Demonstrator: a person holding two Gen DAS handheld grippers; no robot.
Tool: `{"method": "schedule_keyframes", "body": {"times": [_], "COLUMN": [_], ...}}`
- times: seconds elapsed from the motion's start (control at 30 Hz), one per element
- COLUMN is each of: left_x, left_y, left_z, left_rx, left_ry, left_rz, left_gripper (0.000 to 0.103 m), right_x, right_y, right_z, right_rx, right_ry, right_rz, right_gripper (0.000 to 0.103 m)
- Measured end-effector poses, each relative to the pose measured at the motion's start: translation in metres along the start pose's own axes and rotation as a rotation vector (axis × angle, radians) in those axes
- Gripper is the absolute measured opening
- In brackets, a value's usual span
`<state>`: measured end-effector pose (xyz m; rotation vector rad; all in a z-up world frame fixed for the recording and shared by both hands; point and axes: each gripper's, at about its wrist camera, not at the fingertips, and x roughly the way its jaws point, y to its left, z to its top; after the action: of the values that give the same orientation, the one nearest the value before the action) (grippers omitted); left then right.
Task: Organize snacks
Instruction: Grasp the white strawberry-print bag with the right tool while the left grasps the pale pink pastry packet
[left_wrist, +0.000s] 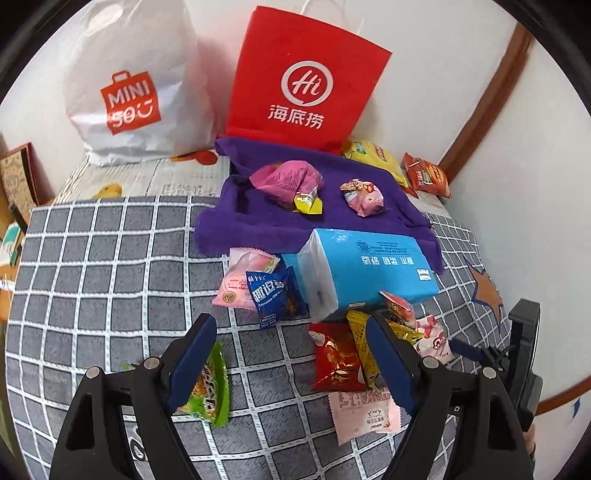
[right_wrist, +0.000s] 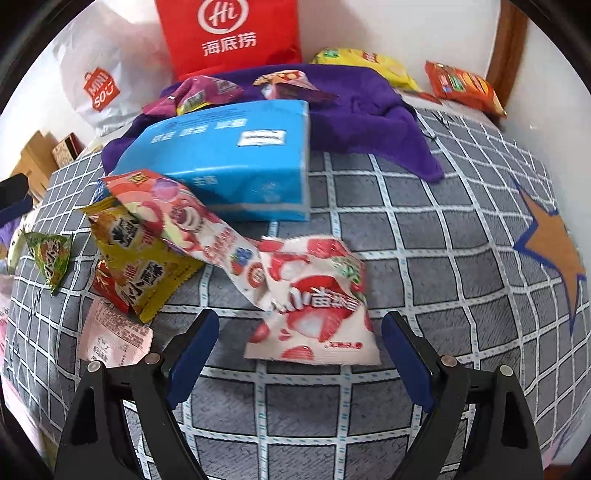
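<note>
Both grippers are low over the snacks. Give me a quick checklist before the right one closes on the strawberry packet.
1. Right gripper open: ok, nothing pinched.
2. Strawberry packet between the fingers: ok, its near edge lies in the gap.
3. Packet free of neighbours: not ok, a pink-red wrapper overlaps its far corner.
4. Left gripper open: ok, empty.
5. Green packet clear of the left fingers: not ok, one finger overlaps it.
6. Purple cloth has room: ok.

Snack packets (right_wrist: 140, 254) scattered loose on checked cloth, some overlapping.
</note>
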<state>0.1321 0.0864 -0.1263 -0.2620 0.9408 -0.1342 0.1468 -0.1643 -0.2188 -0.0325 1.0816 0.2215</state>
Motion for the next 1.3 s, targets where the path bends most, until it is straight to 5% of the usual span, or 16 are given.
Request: {"method": "schedule_keyframes", "body": {"times": [0.27,0.37,0.93,1.3], "left_x": [0.008,0.008,0.053,0.067], "left_y": [-0.009,-0.008,-0.042,-0.076], "left_z": [-0.004,-0.005,-0.070,-0.088], "left_rx": [0.017,0.015,0.074,0.149], "left_ry": [0.023,0.020,0.188,0.185], "left_rz": [0.015,0.032,-0.026,0.015], "left_gripper": [0.081,0.081,0.081,0.082], "right_x": [0.012,0.012,-0.001,-0.008], "right_y": [-0.005,-0.009,-0.028,-0.053], "right_z": [0.008,0.013,-0.003,-0.019], "right_rx": [-0.017,-0.020,-0.055,-0.023], "right_ry": [-0.005,-0.025,-0.054,-0.111], "right_rz": [-0.031,-0.044,0.004,0.032], "right_gripper": [0.078,0.054,0.055,0.055]}}
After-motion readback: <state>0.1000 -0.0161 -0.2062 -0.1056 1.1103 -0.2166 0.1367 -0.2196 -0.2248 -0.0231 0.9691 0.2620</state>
